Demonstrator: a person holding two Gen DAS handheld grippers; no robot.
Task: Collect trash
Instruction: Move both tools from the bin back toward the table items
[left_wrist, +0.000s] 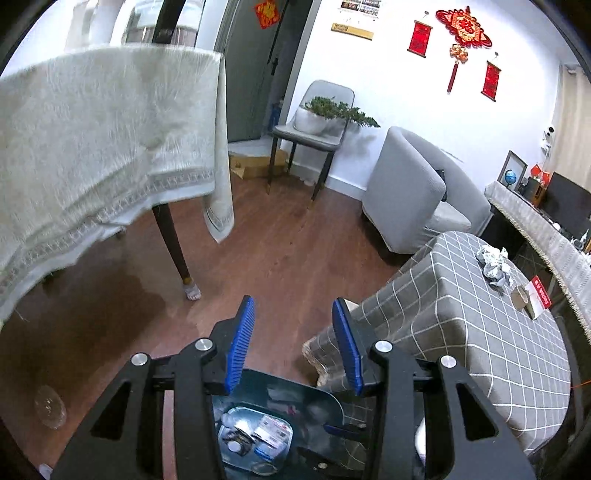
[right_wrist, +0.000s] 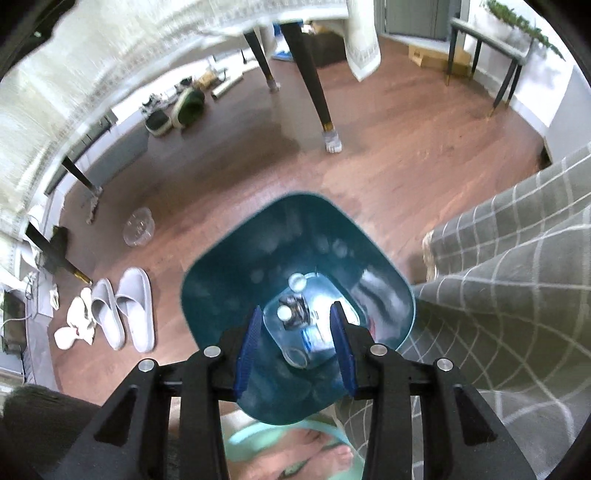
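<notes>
A teal trash bin (right_wrist: 229, 280) stands on the wooden floor beside the checkered table. Small bottles and wrappers (right_wrist: 295, 314) lie at its bottom. My right gripper (right_wrist: 296, 310) hangs straight above the bin's mouth, open, with nothing between its blue pads. My left gripper (left_wrist: 293, 306) is open too and holds nothing; it points out over the floor, with the bin (left_wrist: 295, 391) just beneath it. Crumpled paper (left_wrist: 495, 264) and a small red-and-white box (left_wrist: 532, 299) sit on the checkered table (left_wrist: 461, 314). A clear plastic cup (right_wrist: 138, 226) lies on the floor to the left.
A large table with a white cloth (left_wrist: 92, 129) fills the left; its dark legs (right_wrist: 317, 92) stand on the floor. Grey slippers (right_wrist: 125, 310) and a white rag lie at left. A grey armchair (left_wrist: 410, 192) and a chair with a plant (left_wrist: 317, 114) stand behind. A person's feet (right_wrist: 314, 454) are under the bin.
</notes>
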